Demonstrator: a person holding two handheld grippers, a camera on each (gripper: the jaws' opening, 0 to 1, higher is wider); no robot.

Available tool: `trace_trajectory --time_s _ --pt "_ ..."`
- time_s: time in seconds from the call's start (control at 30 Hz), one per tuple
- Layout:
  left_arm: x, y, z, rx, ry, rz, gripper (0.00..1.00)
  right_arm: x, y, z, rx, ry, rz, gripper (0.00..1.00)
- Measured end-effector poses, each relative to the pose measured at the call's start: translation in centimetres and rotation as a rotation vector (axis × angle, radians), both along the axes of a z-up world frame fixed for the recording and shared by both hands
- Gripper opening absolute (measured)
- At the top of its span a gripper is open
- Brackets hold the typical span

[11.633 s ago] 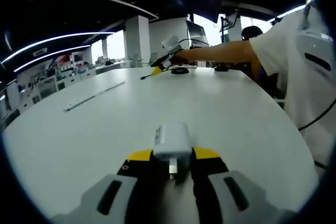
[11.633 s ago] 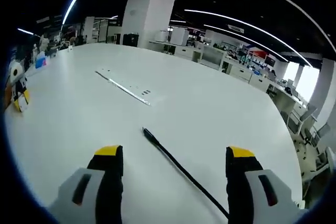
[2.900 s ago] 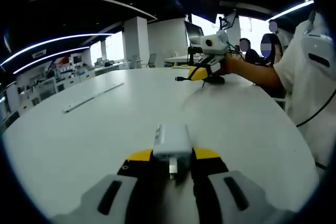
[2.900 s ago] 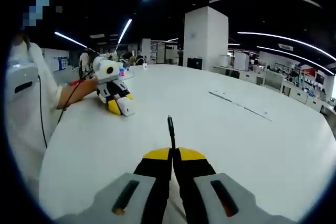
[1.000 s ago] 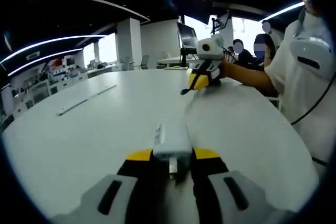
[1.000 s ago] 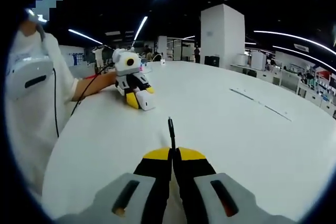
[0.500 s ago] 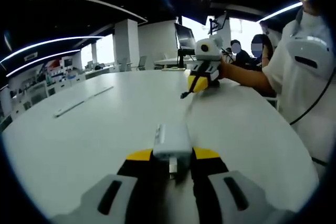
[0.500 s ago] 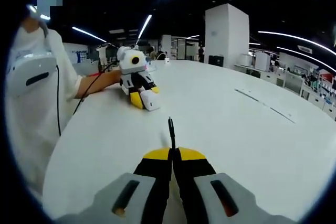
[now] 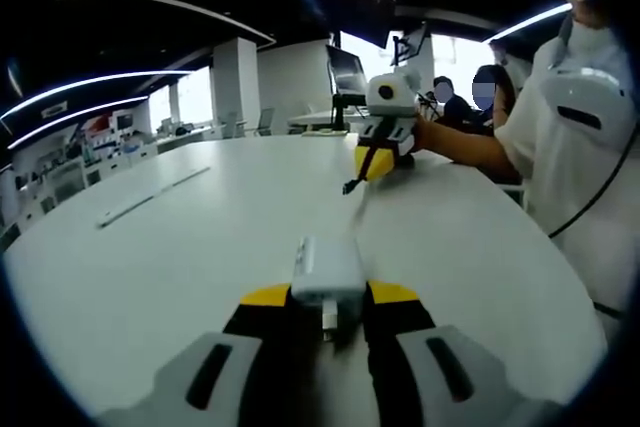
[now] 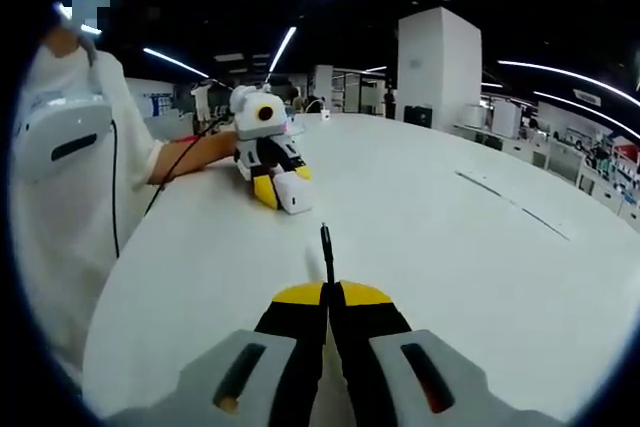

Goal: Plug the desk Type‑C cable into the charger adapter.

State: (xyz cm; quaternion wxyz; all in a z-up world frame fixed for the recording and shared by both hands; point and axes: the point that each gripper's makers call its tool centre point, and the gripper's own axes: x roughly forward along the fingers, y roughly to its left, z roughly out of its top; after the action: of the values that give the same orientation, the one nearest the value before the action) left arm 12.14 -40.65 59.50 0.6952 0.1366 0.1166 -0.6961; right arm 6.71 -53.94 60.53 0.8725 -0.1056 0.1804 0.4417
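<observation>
the two grippers have drawn closer; left gripper [image 9: 328,319] jaws clamp the charger adapter [image 9: 327,269], right gripper [image 10: 328,299] jaws pinch the cable [image 10: 326,247].

White charger adapter [image 9: 327,269] is clamped between the left gripper's fingers [image 9: 268,297], projecting forward. Black Type-C cable [image 10: 326,252] juts straight beyond the right gripper's closed fingertips [image 10: 300,295].

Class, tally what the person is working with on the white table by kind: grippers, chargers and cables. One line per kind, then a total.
Grippers: 2 (left gripper, right gripper)
Charger: 1
Cable: 1
Total: 4
</observation>
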Motion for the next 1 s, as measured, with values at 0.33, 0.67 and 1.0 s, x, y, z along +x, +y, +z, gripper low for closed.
trace_trajectory --time_s 0.33,0.67,1.0 --pt "-0.6 -0.4 0.0 -0.002 0.002 -0.02 0.26 -0.4 0.8 -0.2 -0.006 0.005 0.029 0.03" --pt "-1.1 -0.6 -0.1 -0.004 0.002 -0.036 0.26 -0.7 1.5 -0.4 -0.007 0.008 0.052 0.03" --pt "-2.0 -0.9 0.0 -0.01 0.0 -0.071 0.26 -1.1 2.3 -0.6 -0.02 0.01 0.081 0.03"
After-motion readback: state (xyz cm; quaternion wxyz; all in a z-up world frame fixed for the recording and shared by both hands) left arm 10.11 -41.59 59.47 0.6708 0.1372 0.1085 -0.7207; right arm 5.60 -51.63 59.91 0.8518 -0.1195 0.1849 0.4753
